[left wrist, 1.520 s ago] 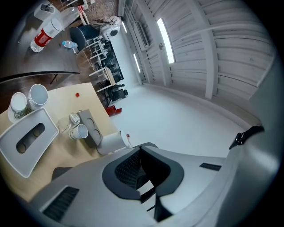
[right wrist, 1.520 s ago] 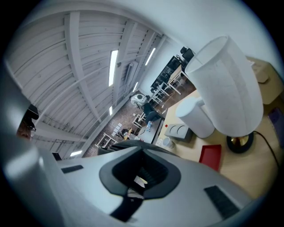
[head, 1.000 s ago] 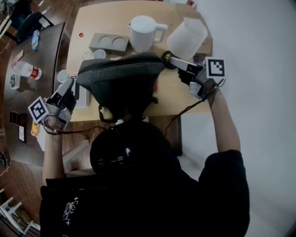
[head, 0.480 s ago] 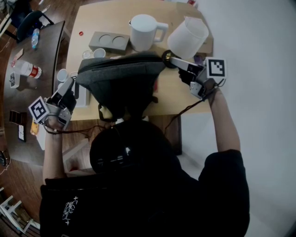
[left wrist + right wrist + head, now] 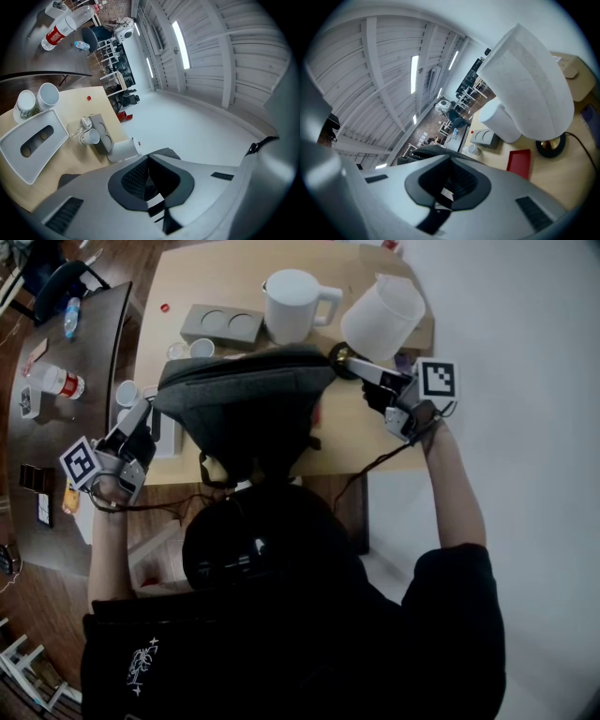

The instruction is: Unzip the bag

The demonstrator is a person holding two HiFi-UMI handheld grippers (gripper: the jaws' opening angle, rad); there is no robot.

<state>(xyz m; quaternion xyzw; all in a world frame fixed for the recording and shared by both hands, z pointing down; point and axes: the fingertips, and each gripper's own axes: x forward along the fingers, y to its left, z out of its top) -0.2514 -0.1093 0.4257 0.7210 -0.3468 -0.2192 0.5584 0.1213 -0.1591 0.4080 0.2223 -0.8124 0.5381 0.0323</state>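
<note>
Head view | nothing has moved in the last second | left tongs (image 5: 141, 414) and right tongs (image 5: 348, 359) both closed, one at each end of the bag (image 5: 246, 395) by the table (image 5: 361, 439) near edge | unzipping seemingly not begun

You: black short-sleeved T-shirt (image 5: 281, 652), small white print (image 5: 142, 664) on it. Grey left gripper (image 5: 142, 411) and right gripper (image 5: 349, 360) carry black-and-white marker cubes (image 5: 80, 463), dark cables (image 5: 373, 465).
</note>
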